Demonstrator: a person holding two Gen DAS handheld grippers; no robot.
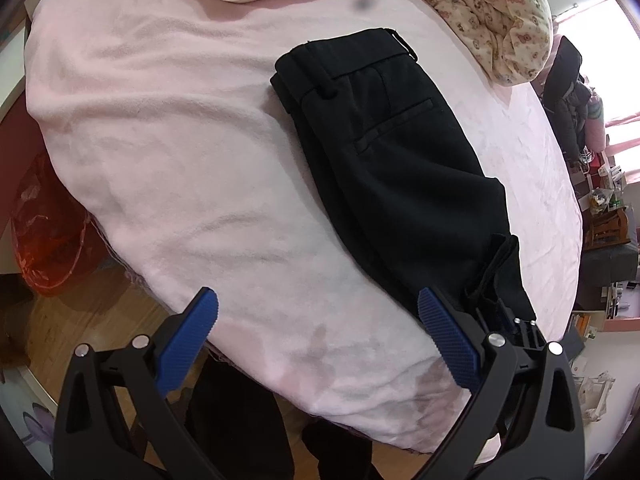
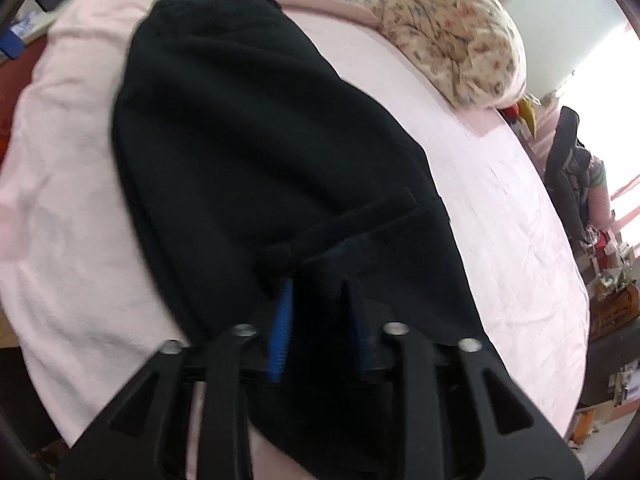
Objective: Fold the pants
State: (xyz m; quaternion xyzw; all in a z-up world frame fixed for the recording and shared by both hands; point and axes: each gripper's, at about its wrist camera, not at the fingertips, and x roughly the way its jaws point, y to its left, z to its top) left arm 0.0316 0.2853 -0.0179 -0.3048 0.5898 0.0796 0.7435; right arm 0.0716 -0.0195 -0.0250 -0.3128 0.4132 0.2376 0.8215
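Observation:
Black pants (image 1: pixel 392 168) lie folded lengthwise on a pink blanket, waistband at the far end, back pocket up. My left gripper (image 1: pixel 316 328) is open and empty above the blanket's near edge, just left of the pants' near end. In the right wrist view the pants (image 2: pixel 248 144) fill the middle. My right gripper (image 2: pixel 320 320) is shut on the near end of the pants, with a fold of black cloth pinched between its blue pads (image 2: pixel 282 332). The right gripper's black frame (image 1: pixel 516 332) shows beside the left gripper's right finger.
The pink blanket (image 1: pixel 168 152) covers a bed. A floral quilt (image 1: pixel 488 12) is bunched along the far and right edge. A red bag (image 1: pixel 44 232) sits on the wooden floor at left. Furniture and clutter (image 1: pixel 600 208) stand at right.

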